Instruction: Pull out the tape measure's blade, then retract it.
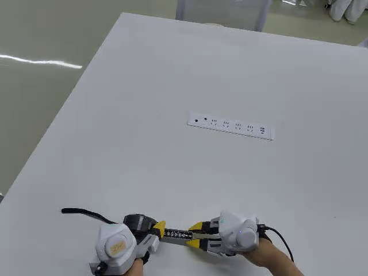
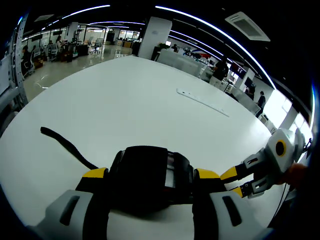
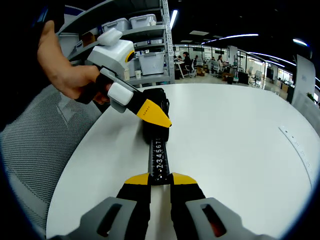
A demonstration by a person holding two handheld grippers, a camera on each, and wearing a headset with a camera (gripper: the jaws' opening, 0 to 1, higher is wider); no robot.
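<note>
Your left hand-held gripper (image 2: pixel 151 176) clamps the black tape measure (image 2: pixel 150 162) on the table (image 1: pixel 172 86). Your right hand-held gripper (image 3: pixel 161 179) pinches its blade (image 3: pixel 158 152), partly out, digits 234567 readable. A power strip (image 1: pixel 230 126) lies well apart.

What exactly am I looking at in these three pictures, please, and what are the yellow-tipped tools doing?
No robot here: a person works two hand-held, two-jaw grippers at a white table. The head view comes from a headset camera; each round picture comes from a camera riding on one gripper. The left gripper is clamped on the black tape measure case, whose strap trails across the table. The right gripper pinches the blade, with a short numbered stretch pulled out. A white power strip lies farther up the table.
</note>
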